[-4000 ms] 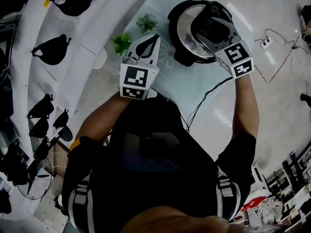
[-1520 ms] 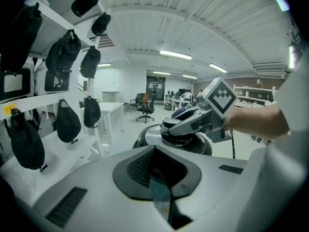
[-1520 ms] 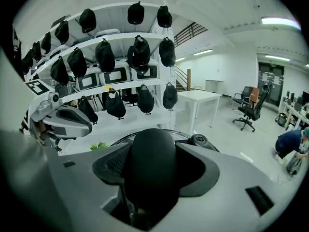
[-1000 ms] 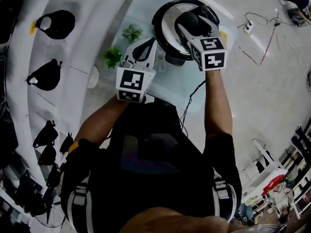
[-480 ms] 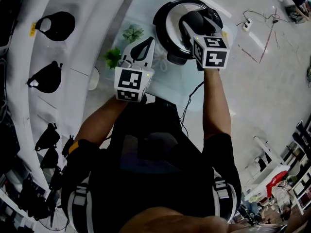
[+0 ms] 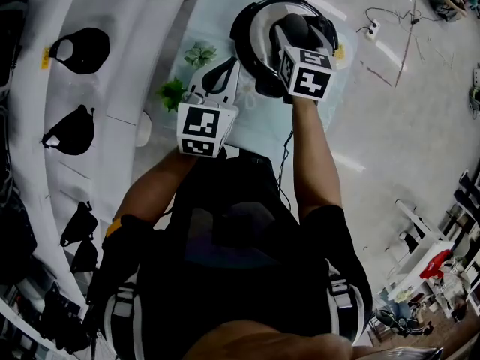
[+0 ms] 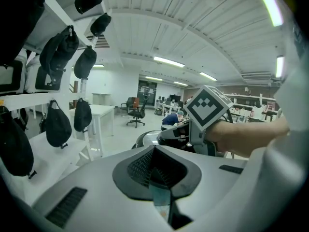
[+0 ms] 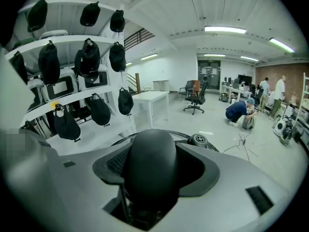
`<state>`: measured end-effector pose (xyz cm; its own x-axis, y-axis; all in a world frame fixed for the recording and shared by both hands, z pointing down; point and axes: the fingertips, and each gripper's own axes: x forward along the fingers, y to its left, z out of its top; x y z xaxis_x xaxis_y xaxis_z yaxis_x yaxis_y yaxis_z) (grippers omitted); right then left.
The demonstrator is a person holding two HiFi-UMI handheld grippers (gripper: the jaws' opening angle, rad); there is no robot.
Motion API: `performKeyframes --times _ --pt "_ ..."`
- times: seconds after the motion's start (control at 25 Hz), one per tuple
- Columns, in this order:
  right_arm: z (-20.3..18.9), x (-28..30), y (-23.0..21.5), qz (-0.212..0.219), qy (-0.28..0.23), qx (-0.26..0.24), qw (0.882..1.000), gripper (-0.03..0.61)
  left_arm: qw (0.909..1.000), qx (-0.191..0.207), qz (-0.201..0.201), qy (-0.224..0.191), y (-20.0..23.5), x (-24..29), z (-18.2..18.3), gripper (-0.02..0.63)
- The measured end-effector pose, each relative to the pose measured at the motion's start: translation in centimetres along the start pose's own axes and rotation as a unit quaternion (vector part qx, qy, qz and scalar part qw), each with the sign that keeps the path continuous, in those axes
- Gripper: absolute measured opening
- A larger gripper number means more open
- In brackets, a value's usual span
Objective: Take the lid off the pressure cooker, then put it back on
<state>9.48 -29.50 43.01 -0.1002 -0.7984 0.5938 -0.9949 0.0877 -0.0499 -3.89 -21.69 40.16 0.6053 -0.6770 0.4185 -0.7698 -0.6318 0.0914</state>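
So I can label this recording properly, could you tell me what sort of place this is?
Probably an open-plan lab or workshop office rather than a kitchen: office chairs and a white table stand in the background, and white shelving hung with black caps lines one side.

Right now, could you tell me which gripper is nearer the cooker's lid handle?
Right. The right gripper grips the lid handle; the left gripper hovers beside the cooker, clear of the handle.

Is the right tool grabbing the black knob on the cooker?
Yes, the right tool has its jaws pressed against both sides of the black knob on the cooker lid.
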Motion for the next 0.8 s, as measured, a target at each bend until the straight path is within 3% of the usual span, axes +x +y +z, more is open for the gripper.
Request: performKeyframes --times 0.16,0.44,0.8 --pt "0.02 0.06 -0.21 -0.007 -0.014 -0.003 1.0 0.29 0.9999 0.002 -0.011 -0.003 0.09 0.11 0.29 0.008" --pt "0.61 -0.47 0.05 0.026 -0.035 -0.019 0.999 0.29 0.9998 0.006 -0.021 -0.004 0.15 0.34 0.41 0.008" --pt "-0.29 -0.47 0.44 0.055 -0.016 -0.044 0.997 0.29 0.9997 0.008 -0.023 -0.004 -0.38 0.5 0.49 0.008"
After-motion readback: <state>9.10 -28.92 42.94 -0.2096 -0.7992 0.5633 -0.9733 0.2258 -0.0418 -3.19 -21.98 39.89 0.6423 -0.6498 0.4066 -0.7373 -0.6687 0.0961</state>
